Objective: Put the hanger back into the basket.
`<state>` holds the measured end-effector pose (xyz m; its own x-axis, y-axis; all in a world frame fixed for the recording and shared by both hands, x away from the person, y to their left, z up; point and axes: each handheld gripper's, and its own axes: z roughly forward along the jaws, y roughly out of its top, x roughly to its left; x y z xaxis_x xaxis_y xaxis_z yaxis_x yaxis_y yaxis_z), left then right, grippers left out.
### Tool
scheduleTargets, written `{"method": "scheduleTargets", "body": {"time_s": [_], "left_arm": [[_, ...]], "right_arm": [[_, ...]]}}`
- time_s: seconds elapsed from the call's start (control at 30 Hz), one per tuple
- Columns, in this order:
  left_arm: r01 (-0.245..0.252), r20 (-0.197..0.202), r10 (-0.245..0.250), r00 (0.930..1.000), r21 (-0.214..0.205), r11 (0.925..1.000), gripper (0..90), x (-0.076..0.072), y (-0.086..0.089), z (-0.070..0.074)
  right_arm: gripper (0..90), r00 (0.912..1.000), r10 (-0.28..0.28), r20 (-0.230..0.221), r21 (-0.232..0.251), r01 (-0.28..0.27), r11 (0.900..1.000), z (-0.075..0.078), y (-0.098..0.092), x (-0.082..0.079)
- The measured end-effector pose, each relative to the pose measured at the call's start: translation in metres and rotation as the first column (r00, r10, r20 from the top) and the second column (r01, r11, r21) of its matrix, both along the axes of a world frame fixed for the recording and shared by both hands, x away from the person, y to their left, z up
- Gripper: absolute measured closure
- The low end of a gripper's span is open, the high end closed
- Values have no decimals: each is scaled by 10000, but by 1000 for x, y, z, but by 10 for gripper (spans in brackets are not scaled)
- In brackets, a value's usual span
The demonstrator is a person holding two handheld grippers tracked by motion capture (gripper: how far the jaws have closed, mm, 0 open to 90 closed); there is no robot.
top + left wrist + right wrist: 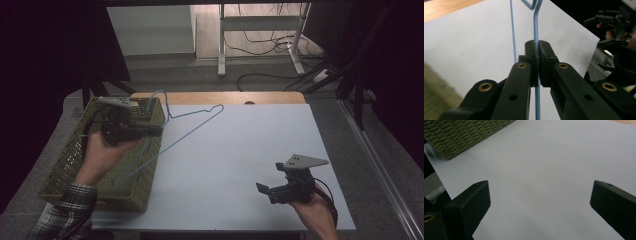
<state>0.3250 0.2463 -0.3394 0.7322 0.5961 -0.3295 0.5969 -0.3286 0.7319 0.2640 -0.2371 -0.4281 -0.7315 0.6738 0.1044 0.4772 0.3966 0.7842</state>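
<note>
Hanger (192, 127) transfer step: blue wire hanger is clamped in the left gripper (159, 131), jaws pinched tight on one wire run, as the left gripper view shows close up with the wire (536, 37) passing straight between the pads. Hanger sits tilted, its hook end over the far corner of the woven basket (65, 165), the triangle reaching out over the white counter (240, 160), lower wire crossing the basket's near-right rim. Whether the far tip touches the counter, cannot tell.

Right gripper (262, 189) is released, jaws spread wide with nothing between them, low over the near-right part of the counter, well apart from the hanger. Right gripper view: bare white surface ahead between the two pads (471, 202), basket corner (461, 137) at top left.

Judgement on step: carry phase, hanger is between basket and counter, held by one hand only; which way it is headed the frames do not settle. Basket looks to hold no other items, though part of its inside is hidden by the hand.

Next move calls for: keep the pinch firm since thin wire can pivot in the pads; keep the lower wire from snagging on the basket rim; level the hanger before setting it down. Right gripper is free to steady the far end.
</note>
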Motion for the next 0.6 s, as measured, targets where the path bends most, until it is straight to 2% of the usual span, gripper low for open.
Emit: {"method": "scheduleTargets", "body": {"time_s": [0.3, 0.6], "left_arm": [[-893, 288, 891, 9956, 35, 9960, 875, -10, 52, 6], [-1813, 352, 1811, 9828, 18, 9834, 874, -17, 102, -1]], "right_arm": [[21, 9988, -340, -351, 163, 346, 9993, -12, -15, -6], [21, 9965, -636, -534, 149, 645, 9978, -19, -25, -8]]}}
